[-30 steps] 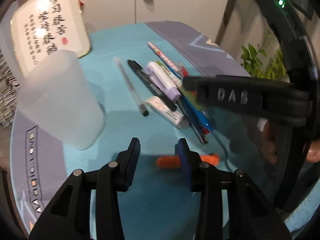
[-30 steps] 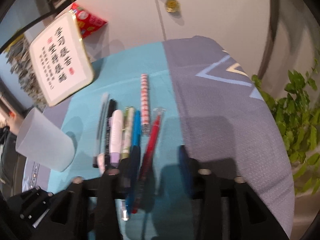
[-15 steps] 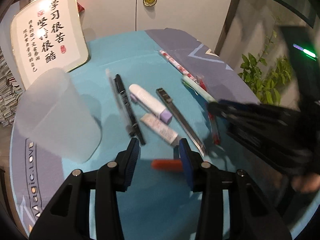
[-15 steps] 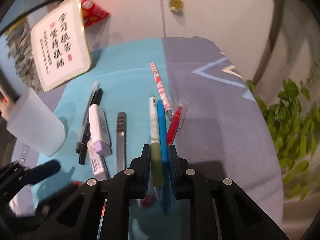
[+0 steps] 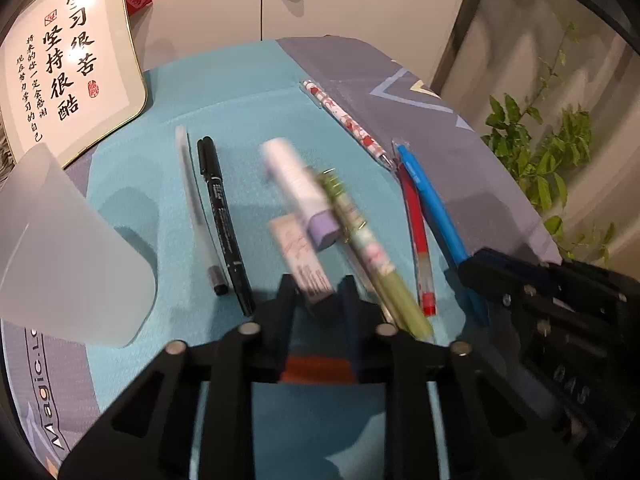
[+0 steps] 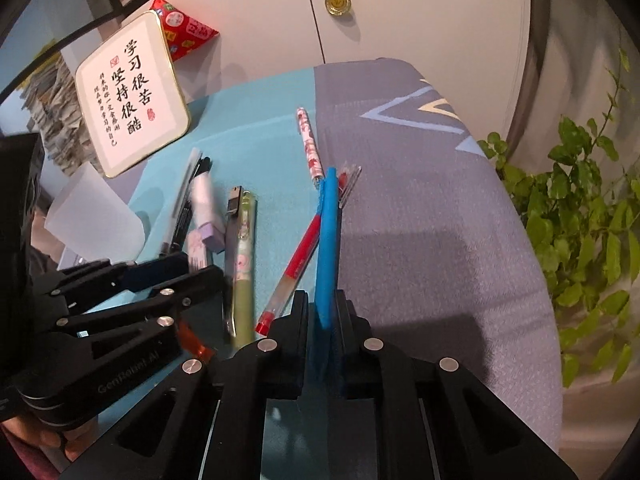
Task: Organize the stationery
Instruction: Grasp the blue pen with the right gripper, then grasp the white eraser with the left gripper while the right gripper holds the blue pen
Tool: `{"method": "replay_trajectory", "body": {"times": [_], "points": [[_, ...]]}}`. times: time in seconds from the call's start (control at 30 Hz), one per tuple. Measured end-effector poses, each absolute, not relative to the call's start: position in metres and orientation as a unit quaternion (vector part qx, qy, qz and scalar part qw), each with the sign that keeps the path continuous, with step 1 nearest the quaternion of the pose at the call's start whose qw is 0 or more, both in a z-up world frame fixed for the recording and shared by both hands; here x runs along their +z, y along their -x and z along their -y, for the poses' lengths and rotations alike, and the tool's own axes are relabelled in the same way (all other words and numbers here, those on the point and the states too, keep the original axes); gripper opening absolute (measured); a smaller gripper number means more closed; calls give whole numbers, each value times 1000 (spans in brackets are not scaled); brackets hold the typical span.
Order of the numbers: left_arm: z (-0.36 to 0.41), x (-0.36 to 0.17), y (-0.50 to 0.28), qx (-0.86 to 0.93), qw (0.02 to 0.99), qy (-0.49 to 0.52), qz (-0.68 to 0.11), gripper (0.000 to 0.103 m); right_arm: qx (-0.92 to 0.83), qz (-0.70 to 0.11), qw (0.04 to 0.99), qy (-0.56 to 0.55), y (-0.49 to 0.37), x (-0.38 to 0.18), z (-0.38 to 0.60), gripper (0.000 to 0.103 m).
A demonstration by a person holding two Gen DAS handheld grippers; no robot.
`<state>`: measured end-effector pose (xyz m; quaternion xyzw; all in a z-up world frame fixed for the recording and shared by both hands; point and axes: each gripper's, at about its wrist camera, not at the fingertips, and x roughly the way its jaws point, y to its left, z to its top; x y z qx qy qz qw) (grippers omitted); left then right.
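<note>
My right gripper (image 6: 322,300) is shut on a blue pen (image 6: 328,236), which also shows in the left wrist view (image 5: 436,216). A red pen (image 6: 298,256) and a green pen (image 6: 243,256) lie beside it on the teal cloth. My left gripper (image 5: 318,292) stands open over an orange piece (image 5: 318,368), with a pink eraser stick (image 5: 300,252) just beyond its fingertips. A frosted plastic cup (image 5: 60,248) stands at the left. A black pen (image 5: 222,216), a clear pen (image 5: 192,188) and a white-and-purple marker (image 5: 300,192) lie in the middle.
A framed calligraphy sign (image 5: 68,80) leans at the back left. A patterned pink pen (image 5: 344,120) lies toward the back. A green plant (image 6: 580,208) stands past the table's right edge. The right gripper's body (image 5: 560,320) is close on the left gripper's right.
My right gripper now holds only the blue pen; the green pen has dropped out and lies on the cloth. My left gripper has moved forward over the orange piece.
</note>
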<state>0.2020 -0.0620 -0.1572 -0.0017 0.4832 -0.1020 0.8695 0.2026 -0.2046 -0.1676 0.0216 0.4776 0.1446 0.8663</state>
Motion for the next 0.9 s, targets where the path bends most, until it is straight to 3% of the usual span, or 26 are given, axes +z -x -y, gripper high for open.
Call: {"method": "replay_trajectory", "body": {"times": [0.27, 0.3, 0.4, 0.67, 0.7, 0.77, 0.8, 0.9], "points": [[50, -153, -167, -156, 856, 6, -493, 15, 139, -476, 868, -26, -207, -165, 205, 13], [50, -152, -165, -156, 856, 7, -492, 15, 135, -477, 868, -27, -209, -165, 205, 17], [50, -149, -166, -144, 863, -4, -484, 14, 123, -493, 861, -10, -220, -172, 198, 42], [71, -135, -193, -154, 870, -1, -469, 17, 102, -464, 880, 18, -242, -166, 191, 44], [77, -137, -199, -156, 867, -5, -472, 18, 101, -473, 875, 16, -247, -170, 191, 43], [85, -144, -208, -155, 863, -15, -481, 23, 112, -475, 873, -11, -251, -174, 196, 32], [89, -149, -212, -148, 861, -21, -485, 22, 118, -477, 871, -20, -252, -174, 197, 13], [89, -157, -219, -149, 853, -8, -500, 22, 115, -482, 868, -24, -248, -175, 206, 11]]}}
